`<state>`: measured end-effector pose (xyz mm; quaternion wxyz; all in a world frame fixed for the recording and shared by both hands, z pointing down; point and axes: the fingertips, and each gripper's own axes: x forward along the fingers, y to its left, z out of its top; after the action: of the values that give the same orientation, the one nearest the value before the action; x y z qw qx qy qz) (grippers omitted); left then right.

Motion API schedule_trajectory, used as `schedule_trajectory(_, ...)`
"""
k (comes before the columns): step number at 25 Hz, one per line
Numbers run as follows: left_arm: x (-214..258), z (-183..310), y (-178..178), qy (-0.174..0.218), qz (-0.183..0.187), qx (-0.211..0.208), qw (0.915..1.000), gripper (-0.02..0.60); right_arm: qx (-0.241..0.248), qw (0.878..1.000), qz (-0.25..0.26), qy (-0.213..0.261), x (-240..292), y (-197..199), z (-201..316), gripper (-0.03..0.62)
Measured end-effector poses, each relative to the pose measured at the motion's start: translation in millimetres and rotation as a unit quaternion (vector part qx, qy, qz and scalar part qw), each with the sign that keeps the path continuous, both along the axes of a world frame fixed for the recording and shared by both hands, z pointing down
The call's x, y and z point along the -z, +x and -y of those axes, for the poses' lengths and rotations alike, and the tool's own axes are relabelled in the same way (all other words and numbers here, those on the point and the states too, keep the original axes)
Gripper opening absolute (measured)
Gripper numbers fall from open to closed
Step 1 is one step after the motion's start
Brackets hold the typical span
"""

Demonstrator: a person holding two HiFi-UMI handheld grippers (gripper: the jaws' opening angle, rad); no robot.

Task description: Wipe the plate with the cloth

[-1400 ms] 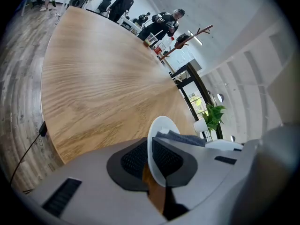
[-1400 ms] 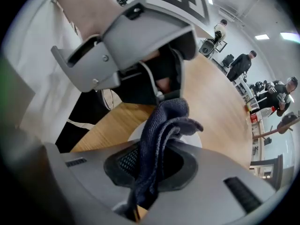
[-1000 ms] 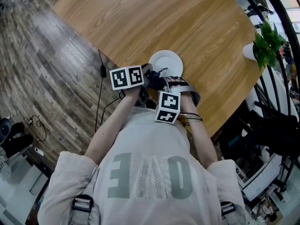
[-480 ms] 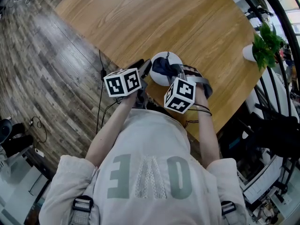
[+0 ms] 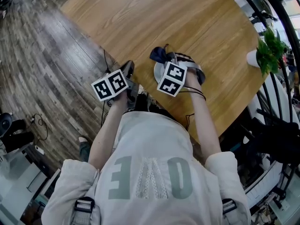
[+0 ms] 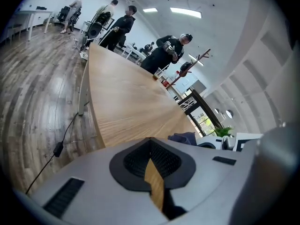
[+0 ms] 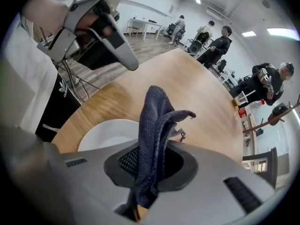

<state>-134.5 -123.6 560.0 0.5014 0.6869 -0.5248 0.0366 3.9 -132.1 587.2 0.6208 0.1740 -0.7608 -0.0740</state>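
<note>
My right tool pinches the cloth by 1 end so the loose fold can wipe. The plate lies just below it on the counter. My left tool, off to its left, has just pressed together on nothing.

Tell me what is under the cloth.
Part of the white plate and the wooden table lie below the cloth, clamped in the right gripper. Its body hides the plate's near side.

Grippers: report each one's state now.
Left gripper: shut, its jaws just closed, nothing between them.
Right gripper: shut on the dark blue woven cloth.
</note>
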Motion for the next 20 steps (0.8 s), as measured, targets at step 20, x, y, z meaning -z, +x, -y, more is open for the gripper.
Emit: schedule_trajectory(20, 37.0, 29.3, 8.3, 0.095, 0.047, -0.049, 0.9932, 0.006, 0.002, 0.994, 0.108, -0.016, 32.9, -43.5, -71.5, 0.057)
